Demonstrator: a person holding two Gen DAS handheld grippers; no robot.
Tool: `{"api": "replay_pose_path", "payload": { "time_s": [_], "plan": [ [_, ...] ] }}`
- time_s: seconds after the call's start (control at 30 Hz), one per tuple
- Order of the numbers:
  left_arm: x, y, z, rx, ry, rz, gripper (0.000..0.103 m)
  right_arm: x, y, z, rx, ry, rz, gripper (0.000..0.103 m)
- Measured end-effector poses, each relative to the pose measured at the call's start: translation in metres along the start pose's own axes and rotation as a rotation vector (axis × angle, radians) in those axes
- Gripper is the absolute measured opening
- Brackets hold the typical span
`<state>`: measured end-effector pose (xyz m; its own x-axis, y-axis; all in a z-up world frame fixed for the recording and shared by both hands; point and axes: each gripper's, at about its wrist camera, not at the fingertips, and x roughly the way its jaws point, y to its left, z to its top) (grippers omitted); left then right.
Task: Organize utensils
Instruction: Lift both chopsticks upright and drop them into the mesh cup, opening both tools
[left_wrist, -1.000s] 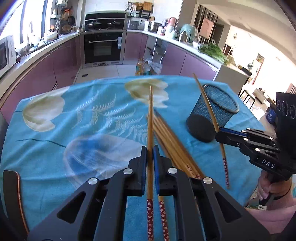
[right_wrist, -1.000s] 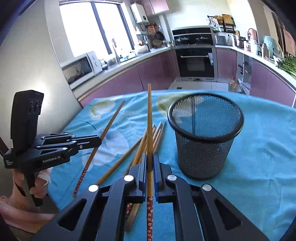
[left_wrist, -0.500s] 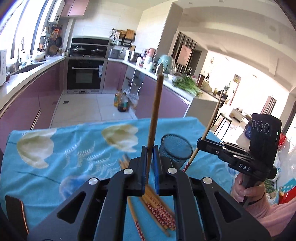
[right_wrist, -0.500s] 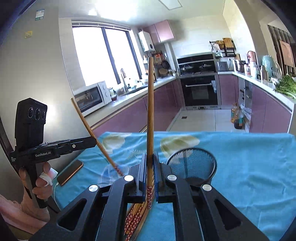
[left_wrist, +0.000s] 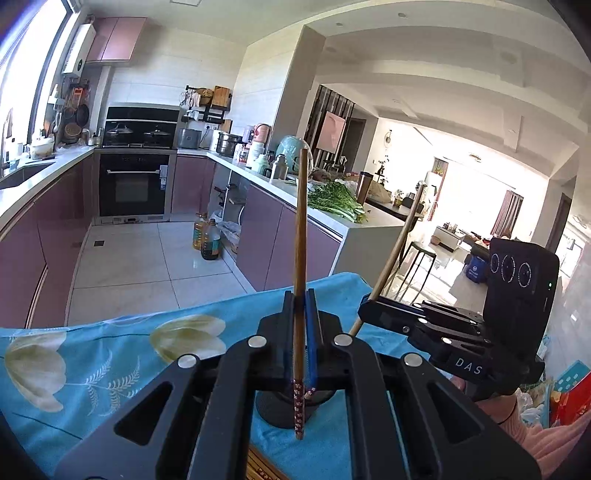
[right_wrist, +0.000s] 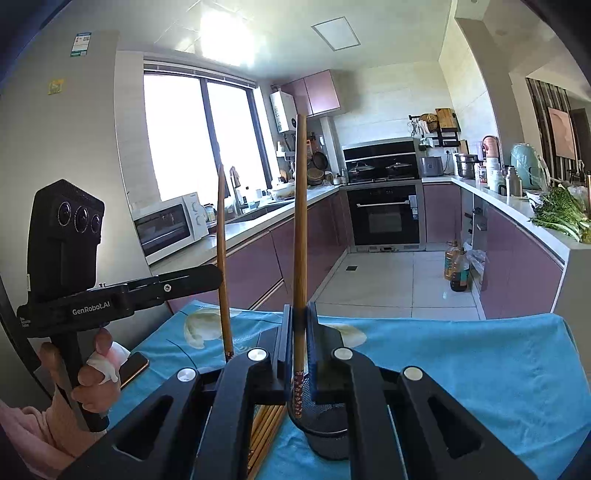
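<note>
My left gripper (left_wrist: 300, 297) is shut on a wooden chopstick (left_wrist: 301, 221) that stands nearly upright, its patterned end hanging down in front of the black mesh cup (left_wrist: 275, 410). My right gripper (right_wrist: 299, 319) is shut on a second upright chopstick (right_wrist: 300, 221), whose patterned end hangs over the mouth of the mesh cup (right_wrist: 328, 439). Each wrist view also shows the other hand: the right gripper (left_wrist: 365, 306) with its slanted chopstick (left_wrist: 400, 243), and the left gripper (right_wrist: 216, 273) with its chopstick (right_wrist: 222, 240). Several loose chopsticks (right_wrist: 266, 432) lie on the cloth left of the cup.
A blue flowered tablecloth (right_wrist: 461, 362) covers the table. A phone (right_wrist: 133, 367) lies near the table's left edge by the person's hand (right_wrist: 94, 376). Purple kitchen cabinets, an oven (right_wrist: 384, 218) and a tiled floor lie beyond the table's far edge.
Both grippers have risen above the table and swung their chopsticks from lying forward to nearly upright. The cup and loose chopsticks have dropped low in both views.
</note>
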<state>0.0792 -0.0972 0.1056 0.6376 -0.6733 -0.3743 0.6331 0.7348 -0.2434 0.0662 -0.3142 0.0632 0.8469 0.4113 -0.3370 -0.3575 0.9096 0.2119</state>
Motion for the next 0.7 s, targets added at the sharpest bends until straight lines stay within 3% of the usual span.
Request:
{"api": "replay_pose_path", "payload": {
  "time_s": [0.07,0.3,0.5,0.7],
  "plan": [
    [0.006,-0.005,0.005,0.003,0.001,-0.008,0.002,0.003,-0.003,-0.001,0.001,0.003,-0.009,0.006],
    [0.036,-0.008,0.007,-0.007,0.029,-0.02,0.002,0.029,-0.016,-0.011,0.022,0.064,-0.039,0.006],
    [0.064,0.014,-0.028,-0.028,0.146,0.025,0.002,0.05,-0.019,-0.027,0.021,0.156,-0.054,0.006],
    [0.055,0.059,-0.065,-0.083,0.186,0.093,0.01,0.071,-0.018,-0.038,0.014,0.25,-0.084,0.008]
  ]
}}
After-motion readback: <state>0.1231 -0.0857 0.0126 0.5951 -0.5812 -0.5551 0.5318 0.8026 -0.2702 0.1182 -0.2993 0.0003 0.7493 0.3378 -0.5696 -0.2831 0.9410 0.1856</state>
